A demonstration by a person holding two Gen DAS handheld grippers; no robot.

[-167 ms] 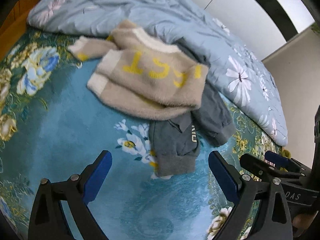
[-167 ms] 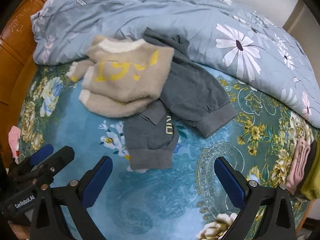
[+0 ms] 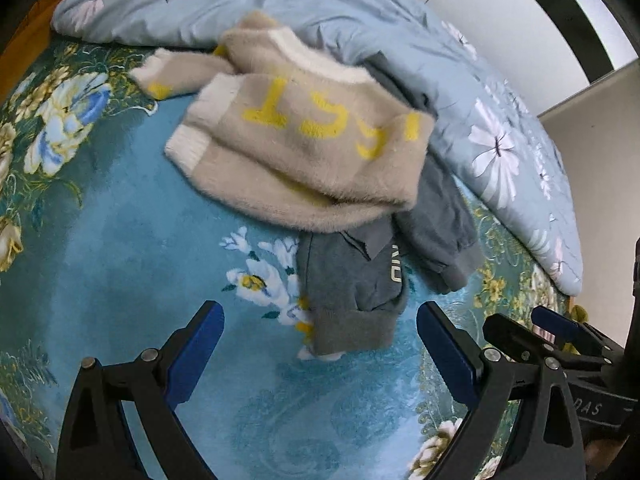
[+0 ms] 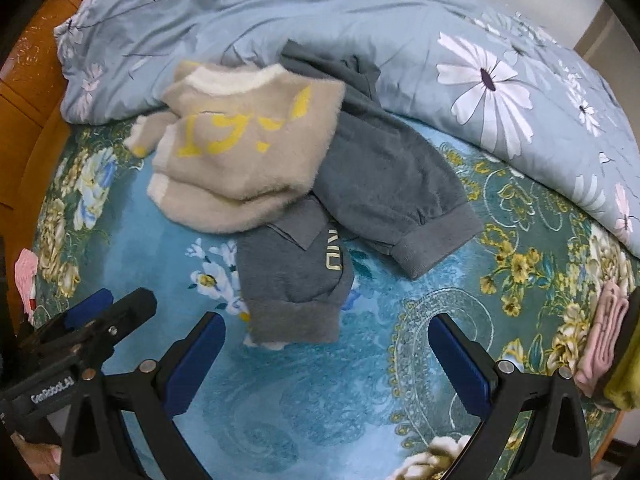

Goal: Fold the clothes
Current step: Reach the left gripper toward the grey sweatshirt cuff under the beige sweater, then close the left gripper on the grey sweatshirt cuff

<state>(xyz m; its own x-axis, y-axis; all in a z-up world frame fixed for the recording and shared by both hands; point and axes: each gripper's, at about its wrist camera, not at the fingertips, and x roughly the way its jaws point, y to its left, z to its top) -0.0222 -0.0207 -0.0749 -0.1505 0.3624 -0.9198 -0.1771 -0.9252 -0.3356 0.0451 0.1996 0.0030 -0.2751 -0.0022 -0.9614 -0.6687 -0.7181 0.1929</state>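
A fuzzy beige sweater with yellow letters and white trim (image 3: pixel 304 140) (image 4: pixel 244 152) lies crumpled on top of a grey sweatshirt (image 3: pixel 360 280) (image 4: pixel 380 184) on the teal floral bedspread (image 3: pixel 120 260) (image 4: pixel 320 400). The grey hem and one cuffed sleeve stick out toward me. My left gripper (image 3: pixel 320 348) is open and empty, just short of the grey hem. My right gripper (image 4: pixel 326 360) is open and empty, also just short of the hem. Each gripper shows in the other's view, the right (image 3: pixel 560 344) and the left (image 4: pixel 92 328).
A light blue floral duvet (image 3: pixel 360 8) (image 4: pixel 360 32) is bunched behind the clothes. Folded pink and olive garments (image 4: pixel 608 340) lie at the right edge of the bed. A wooden headboard (image 4: pixel 32 72) stands at the left. A white wall (image 3: pixel 520 20) is behind.
Both grippers have moved slightly closer to the clothes pile; the garments look a little larger. Nothing was grasped.
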